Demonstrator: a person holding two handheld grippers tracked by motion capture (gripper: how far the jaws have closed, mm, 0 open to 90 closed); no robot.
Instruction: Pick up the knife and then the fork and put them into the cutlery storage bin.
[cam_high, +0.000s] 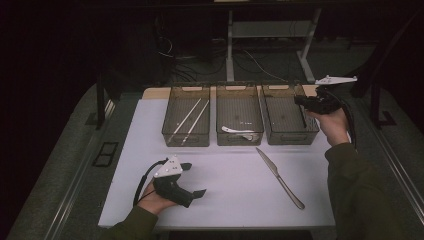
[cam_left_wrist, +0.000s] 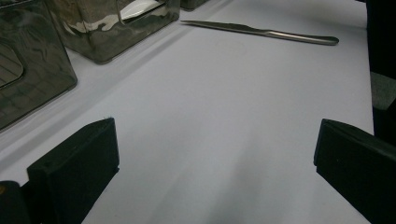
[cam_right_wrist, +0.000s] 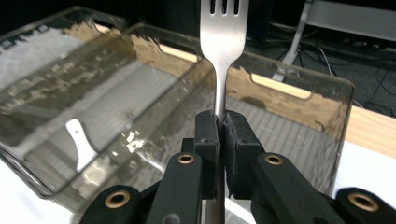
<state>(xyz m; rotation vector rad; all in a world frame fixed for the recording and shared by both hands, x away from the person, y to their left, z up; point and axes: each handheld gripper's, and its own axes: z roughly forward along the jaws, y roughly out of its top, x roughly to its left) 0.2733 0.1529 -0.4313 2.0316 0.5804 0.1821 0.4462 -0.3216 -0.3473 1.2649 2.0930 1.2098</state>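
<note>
My right gripper (cam_high: 301, 102) hangs over the far right corner of the right clear bin (cam_high: 290, 138). In the right gripper view it (cam_right_wrist: 222, 123) is shut on the handle of a metal fork (cam_right_wrist: 223, 42), whose tines point away from me above that bin's wall (cam_right_wrist: 299, 116). A metal knife (cam_high: 279, 177) lies slantwise on the white mat in front of the bins, also seen from the left gripper (cam_left_wrist: 261, 31). Low at the front left of the mat, my left gripper (cam_high: 194, 179) rests open with nothing between its jaws (cam_left_wrist: 215, 154).
Three clear bins stand in a row at the back of the mat (cam_high: 225, 200). The left bin (cam_high: 186, 138) holds two pale chopsticks (cam_high: 192, 117), the middle bin (cam_high: 240, 139) a white spoon (cam_high: 237, 130). Beyond the table are desk legs and cables on a dark floor.
</note>
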